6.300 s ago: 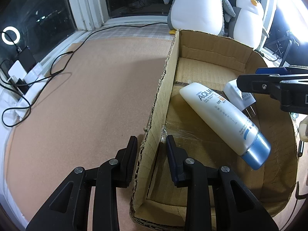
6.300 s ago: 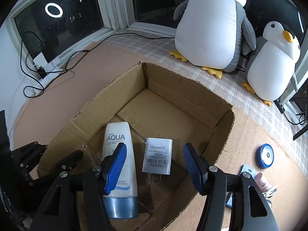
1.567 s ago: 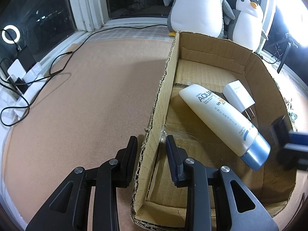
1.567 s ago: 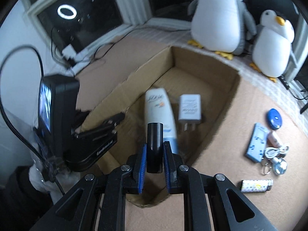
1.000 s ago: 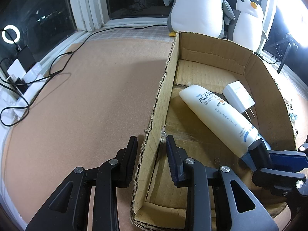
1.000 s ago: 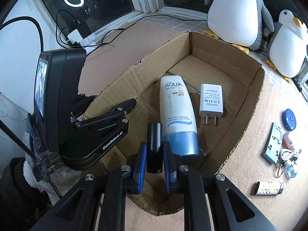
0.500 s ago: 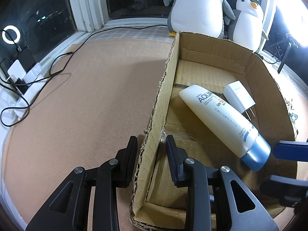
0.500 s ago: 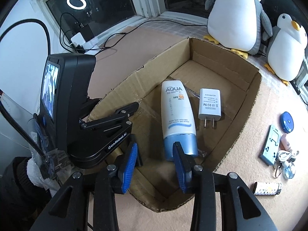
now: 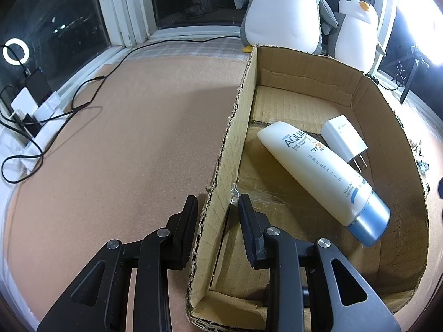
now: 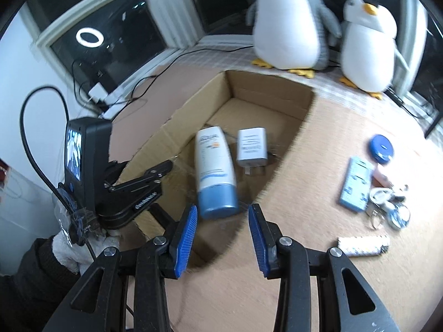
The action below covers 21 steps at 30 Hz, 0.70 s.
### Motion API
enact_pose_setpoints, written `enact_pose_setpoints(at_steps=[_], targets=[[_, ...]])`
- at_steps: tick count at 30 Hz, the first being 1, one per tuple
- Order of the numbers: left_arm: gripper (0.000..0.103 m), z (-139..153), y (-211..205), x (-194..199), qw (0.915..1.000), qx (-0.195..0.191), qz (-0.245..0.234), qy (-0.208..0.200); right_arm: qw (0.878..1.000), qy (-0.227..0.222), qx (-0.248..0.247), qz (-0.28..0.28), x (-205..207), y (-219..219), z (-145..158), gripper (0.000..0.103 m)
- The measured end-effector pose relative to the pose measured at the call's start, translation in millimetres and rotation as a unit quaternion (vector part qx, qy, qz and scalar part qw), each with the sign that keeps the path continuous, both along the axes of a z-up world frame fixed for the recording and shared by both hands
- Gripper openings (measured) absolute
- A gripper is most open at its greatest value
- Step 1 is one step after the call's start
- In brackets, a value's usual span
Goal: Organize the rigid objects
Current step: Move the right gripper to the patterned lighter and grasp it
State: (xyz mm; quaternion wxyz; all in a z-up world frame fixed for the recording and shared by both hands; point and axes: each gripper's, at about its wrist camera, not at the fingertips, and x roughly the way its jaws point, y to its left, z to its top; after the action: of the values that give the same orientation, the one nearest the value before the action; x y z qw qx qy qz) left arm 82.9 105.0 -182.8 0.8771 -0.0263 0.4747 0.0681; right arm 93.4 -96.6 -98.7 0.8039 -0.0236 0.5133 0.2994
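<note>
An open cardboard box [image 9: 393, 127] [image 10: 265, 96] holds a white sunscreen tube with a blue cap [image 9: 321, 174] [image 10: 214, 171] and a white plug adapter [image 9: 344, 139] [image 10: 252, 148]. My left gripper [image 9: 218, 215] straddles the box's left wall, one finger outside and one inside, with a gap to the cardboard. My right gripper [image 10: 223, 233] is open and empty above the box's near right corner. The black cylinder it dropped is not visible.
On the table right of the box lie a blue round case [image 10: 382, 145], a light blue card-like pack [image 10: 355, 184], a cable and key bundle [image 10: 387, 202] and a patterned lighter [image 10: 362, 244]. Two plush penguins [image 10: 288, 25] stand behind the box. Cables [image 9: 55, 110] run at the left.
My right gripper carried a black cylinder over the box, opened and let it go, then pulled back up and to the right. My left gripper has stayed on the box wall.
</note>
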Motion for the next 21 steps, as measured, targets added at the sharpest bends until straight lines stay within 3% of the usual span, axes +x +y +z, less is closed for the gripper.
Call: enact_pose_setpoints(at_steps=[10, 17, 21], targets=[[0.029, 0, -1, 0, 1.0000, 0.003, -0.001, 0.000, 0.993, 0.017, 0.007, -0.119, 5, -89, -8, 0.042], [0.029, 0, -1, -1, 1.0000, 0.003, -0.001, -0.001, 0.962, 0.088, -0.002, -0.257, 28, -144, -43, 0.042], [0.029, 0, -1, -1, 1.0000, 0.001, -0.001, -0.002, 0.947, 0.121, 0.010, -0.296, 36, -154, -58, 0.042]])
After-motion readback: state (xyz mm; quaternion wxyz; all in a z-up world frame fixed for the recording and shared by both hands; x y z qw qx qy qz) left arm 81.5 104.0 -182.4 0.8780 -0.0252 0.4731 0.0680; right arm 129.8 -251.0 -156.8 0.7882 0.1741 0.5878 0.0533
